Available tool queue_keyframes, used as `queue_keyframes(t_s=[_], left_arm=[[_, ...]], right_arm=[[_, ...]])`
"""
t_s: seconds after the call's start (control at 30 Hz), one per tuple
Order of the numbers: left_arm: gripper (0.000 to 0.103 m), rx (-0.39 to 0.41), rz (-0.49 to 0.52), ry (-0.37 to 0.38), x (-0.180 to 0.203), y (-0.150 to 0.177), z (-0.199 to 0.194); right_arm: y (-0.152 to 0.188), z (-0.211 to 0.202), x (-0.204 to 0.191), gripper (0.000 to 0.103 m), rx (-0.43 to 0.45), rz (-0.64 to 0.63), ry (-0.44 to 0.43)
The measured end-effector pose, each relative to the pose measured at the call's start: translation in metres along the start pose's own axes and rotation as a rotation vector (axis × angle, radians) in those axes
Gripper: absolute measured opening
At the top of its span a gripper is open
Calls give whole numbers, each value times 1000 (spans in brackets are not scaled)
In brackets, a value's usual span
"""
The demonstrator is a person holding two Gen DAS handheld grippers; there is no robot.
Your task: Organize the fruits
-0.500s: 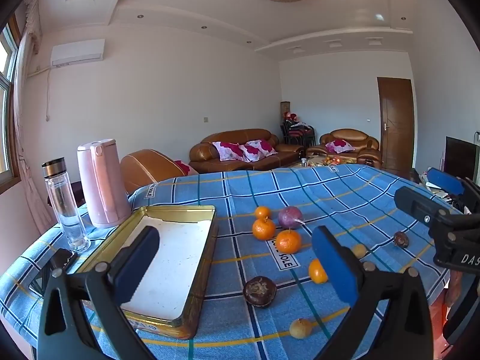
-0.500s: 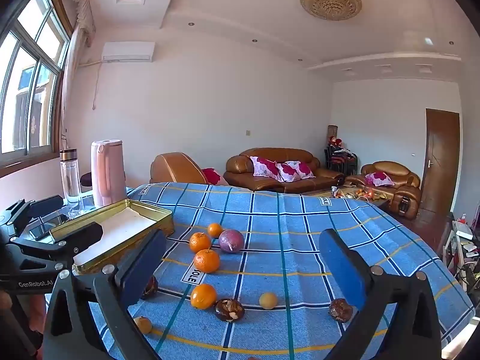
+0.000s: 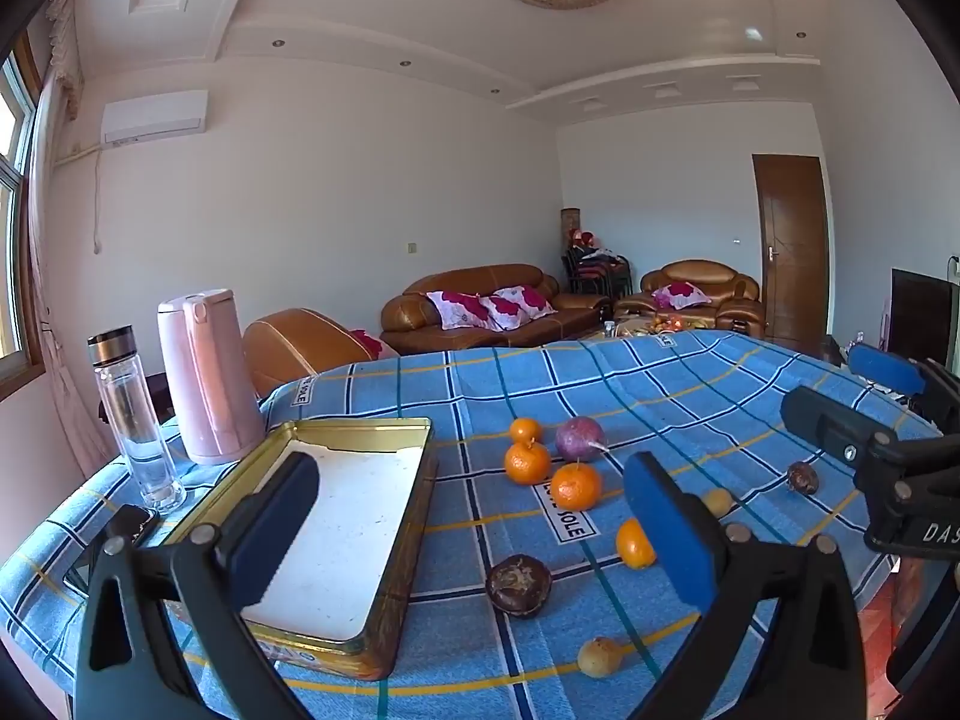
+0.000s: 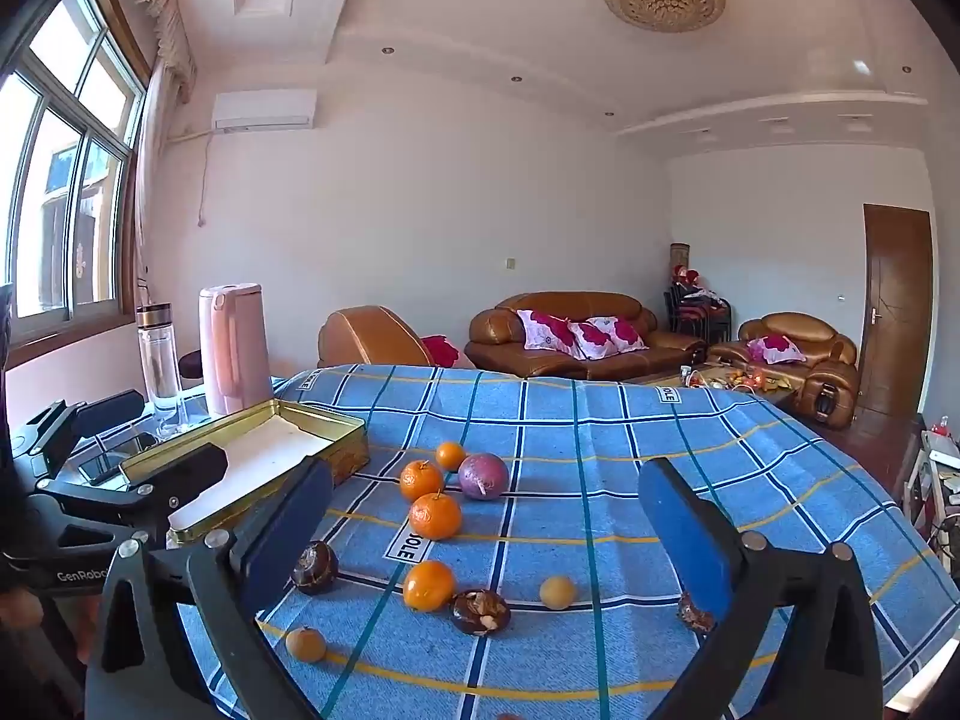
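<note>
Several oranges lie on the blue checked tablecloth, among them one [image 3: 575,485] mid-table, also in the right wrist view [image 4: 435,515]. A purple round fruit [image 3: 578,438] [image 4: 483,476] sits behind them. Dark brown fruits [image 3: 518,585] [image 4: 314,567] and small tan fruits [image 3: 599,656] [image 4: 557,591] lie nearer. A gold tin tray [image 3: 384,594] [image 4: 342,432] with a white bottom stands at the left. My left gripper [image 3: 474,534] is open and empty, above the tray's right edge. My right gripper [image 4: 492,540] is open and empty, over the fruit.
A pink kettle [image 3: 207,375] and a clear bottle [image 3: 135,420] stand at the table's left, behind the tray. A dark phone [image 3: 111,540] lies near the left edge. Sofas and a brown door are in the room beyond.
Both views have shifted only slightly; the grippers have stayed open and no fruit has moved.
</note>
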State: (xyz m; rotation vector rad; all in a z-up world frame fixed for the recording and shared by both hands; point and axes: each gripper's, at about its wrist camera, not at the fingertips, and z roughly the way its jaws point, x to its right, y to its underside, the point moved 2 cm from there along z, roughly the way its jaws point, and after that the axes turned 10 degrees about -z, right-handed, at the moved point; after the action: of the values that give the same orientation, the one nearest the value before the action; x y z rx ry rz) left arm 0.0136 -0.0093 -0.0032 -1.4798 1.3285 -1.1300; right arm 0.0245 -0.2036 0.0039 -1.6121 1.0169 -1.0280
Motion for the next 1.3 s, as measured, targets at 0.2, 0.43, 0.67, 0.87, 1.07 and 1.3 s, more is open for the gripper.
queue_keyframes(t_s=[0.2, 0.43, 0.67, 0.87, 1.07, 1.3], left_arm=[[103, 0, -5, 2, -3, 1, 1], [103, 1, -3, 1, -3, 2, 1], [103, 0, -2, 1, -3, 2, 1], [103, -1, -3, 2, -4, 2, 1], [103, -2, -4, 2, -4, 3, 0], [103, -8, -1, -1, -8, 6, 3]], right_arm=[[3, 5, -2, 102, -10, -6, -5], [3, 5, -6, 102, -11, -14, -13], [3, 5, -6, 102, -11, -13, -14], [3, 5, -7, 102, -14, -14, -13], [5, 7, -8, 102, -20, -16, -15], [6, 8, -9, 102, -30, -18, -20]])
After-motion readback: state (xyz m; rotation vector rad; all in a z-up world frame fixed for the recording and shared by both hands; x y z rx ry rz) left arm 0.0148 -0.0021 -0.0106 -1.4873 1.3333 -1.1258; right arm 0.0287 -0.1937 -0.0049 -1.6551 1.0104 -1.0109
